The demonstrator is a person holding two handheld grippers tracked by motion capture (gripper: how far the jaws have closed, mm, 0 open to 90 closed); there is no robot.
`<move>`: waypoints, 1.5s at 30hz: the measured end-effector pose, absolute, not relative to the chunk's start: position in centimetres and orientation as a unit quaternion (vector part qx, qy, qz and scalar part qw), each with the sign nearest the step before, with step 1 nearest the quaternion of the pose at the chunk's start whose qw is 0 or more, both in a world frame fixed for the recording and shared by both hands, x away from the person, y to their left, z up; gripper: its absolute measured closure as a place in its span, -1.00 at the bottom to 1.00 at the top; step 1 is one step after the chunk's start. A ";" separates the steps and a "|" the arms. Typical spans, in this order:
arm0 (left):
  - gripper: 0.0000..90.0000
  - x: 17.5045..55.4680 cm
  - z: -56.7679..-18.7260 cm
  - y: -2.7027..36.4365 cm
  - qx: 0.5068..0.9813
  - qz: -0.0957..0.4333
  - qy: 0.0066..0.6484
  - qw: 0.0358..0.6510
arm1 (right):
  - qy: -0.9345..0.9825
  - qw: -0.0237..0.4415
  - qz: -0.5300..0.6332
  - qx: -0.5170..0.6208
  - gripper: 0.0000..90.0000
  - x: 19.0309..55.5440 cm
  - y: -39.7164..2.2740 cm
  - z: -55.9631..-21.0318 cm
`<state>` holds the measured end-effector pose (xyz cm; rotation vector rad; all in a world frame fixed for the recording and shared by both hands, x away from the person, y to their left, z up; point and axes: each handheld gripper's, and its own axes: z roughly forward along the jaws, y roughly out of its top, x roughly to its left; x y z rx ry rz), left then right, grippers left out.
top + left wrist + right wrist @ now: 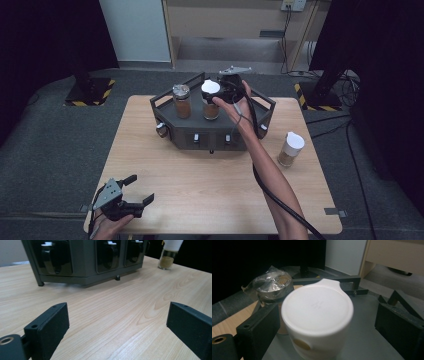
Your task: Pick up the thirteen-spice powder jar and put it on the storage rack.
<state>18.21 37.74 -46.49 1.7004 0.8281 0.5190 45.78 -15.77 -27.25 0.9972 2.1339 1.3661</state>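
Dark carpet and black drapes surrounded a pale wooden bench (210, 185).

Nearest the person, the left tool (134, 202) sat at the bench's near left corner, jaws wide apart with nothing between them; the left gripper view showed bare wood grain ahead of it.

Mid-bench, toward the right edge, 1 white-capped spice jar (290, 149) stood alone, well apart from the rack.

Farther back stood the dark spice rack (215, 137), with 2 jars on its top tray: a metal-lidded jar (181, 101) on the left, its lid under crinkled clear film, and a white-lidded jar (318, 320) just beside it. The right tool (325, 325) was at this second jar. Its jaws stood well open on either side of the white lid. The left jaw lay close against the lid's side, the right jaw clearly apart from it, so no grip was on. The jar stood upright on the tray.

Handling judgement: the jar looked rigid and small, probably light, with brown powder part-filling a clear body. The smooth, rounded plastic lid could slip under the pads, and the lid has a protruding tab. Best hold appeared to be across the lid's straight side wall, or lower on the body, squeezing squarely to avoid tipping.
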 end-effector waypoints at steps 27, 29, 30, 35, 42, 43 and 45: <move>-0.94 18.5 -44.4 36.6 0.710 0.246 0.371 0.546 | 0.751 0.222 0.535 0.317 -0.95 37.4 -22.7 -27.3; -0.94 18.6 -44.4 36.5 0.707 0.245 0.373 0.549 | 0.751 0.219 0.537 0.315 -0.96 36.8 -23.4 -27.4; -0.94 18.7 -44.3 36.4 0.708 0.247 0.372 0.548 | 0.751 0.219 0.536 0.317 -0.96 36.4 -23.6 -27.5; -0.94 18.7 -44.7 36.1 0.705 0.250 0.375 0.548 | 0.751 0.219 0.540 0.310 -0.96 34.2 -25.2 -28.1; -0.94 18.7 -45.2 36.1 0.701 0.251 0.373 0.554 | 0.756 0.222 0.535 0.303 -0.96 31.2 -27.3 -29.1; -0.94 18.7 -45.2 36.1 0.700 0.251 0.373 0.554 | 0.756 0.223 0.535 0.303 -0.96 30.8 -27.6 -29.3; -0.94 18.7 -45.3 36.2 0.700 0.251 0.374 0.554 | 0.756 0.225 0.534 0.305 -0.96 30.1 -28.1 -29.6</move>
